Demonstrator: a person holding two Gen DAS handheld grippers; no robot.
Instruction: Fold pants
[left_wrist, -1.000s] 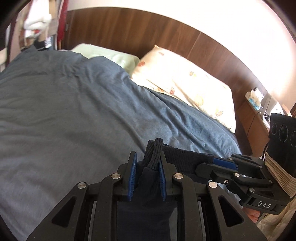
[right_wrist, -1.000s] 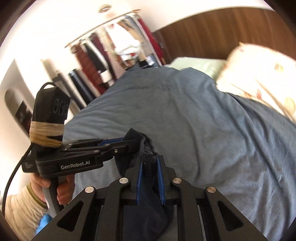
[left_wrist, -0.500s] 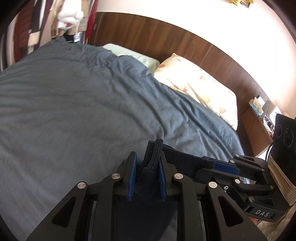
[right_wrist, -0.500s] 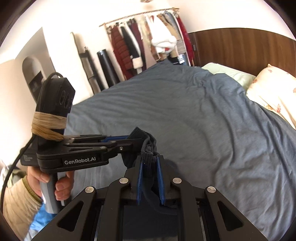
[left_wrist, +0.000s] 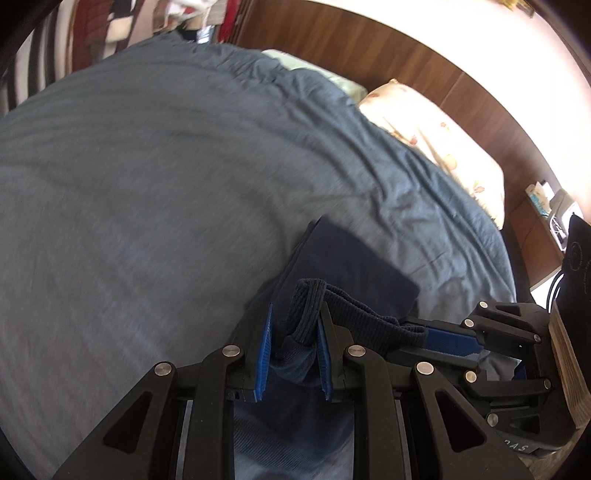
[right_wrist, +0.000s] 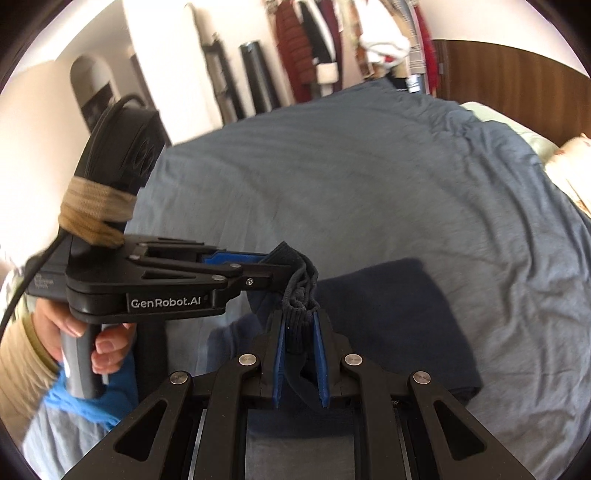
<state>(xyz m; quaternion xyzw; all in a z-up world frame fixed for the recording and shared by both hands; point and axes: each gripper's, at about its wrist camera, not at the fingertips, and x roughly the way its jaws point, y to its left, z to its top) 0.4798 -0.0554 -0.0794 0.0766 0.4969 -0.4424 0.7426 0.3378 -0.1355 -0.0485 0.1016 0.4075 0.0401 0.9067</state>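
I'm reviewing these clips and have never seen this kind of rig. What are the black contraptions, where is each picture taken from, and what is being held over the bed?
There is no robot: a person holds a black two-finger tool in each hand. Each picture comes from a fisheye camera on one tool, looking along its blue-padded fingers. The left gripper appears up close in its own view; the right gripper likewise, and each shows at the side of the other's view. Both are shut on the ribbed waistband of dark navy pants, whose lower part already lies on the blue-grey duvet. Pillows lie by the wooden headboard; clothes hang beyond.
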